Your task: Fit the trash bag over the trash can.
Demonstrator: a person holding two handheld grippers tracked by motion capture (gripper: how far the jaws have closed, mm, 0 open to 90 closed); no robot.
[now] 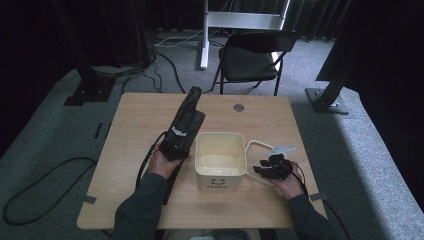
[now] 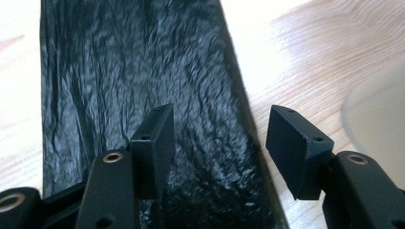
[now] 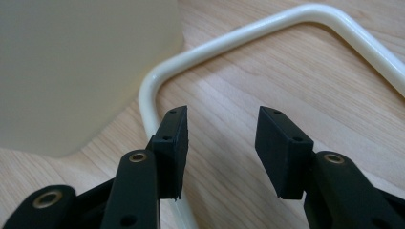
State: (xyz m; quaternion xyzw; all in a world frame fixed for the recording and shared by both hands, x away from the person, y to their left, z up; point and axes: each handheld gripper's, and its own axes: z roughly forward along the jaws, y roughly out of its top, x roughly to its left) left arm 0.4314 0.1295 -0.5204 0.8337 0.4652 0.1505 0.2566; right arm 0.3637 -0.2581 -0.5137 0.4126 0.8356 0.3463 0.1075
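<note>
Bag (image 1: 186, 120): black plastic, flat on the table (image 1: 280, 125), left of the bin (image 1: 220, 160). High view: your left gripper (image 1: 172, 145) sits over its near end; your right gripper (image 1: 267, 169) lies right of the bin, by the handle (image 1: 260, 144).

Left gripper view: jaws wide, nothing pinched, bag (image 2: 143, 71) under them.

Right gripper view: jaws wide, empty, handle (image 3: 229, 38) beside one jaw, bin (image 3: 71, 62) to the side.

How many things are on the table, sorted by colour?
Black: 1, the crumpled black plastic bag
Cream: 1, the square cream bin with its loop handle lying on the tabletop
Grey: 1, the small round disc near the far edge
Total: 3
</note>
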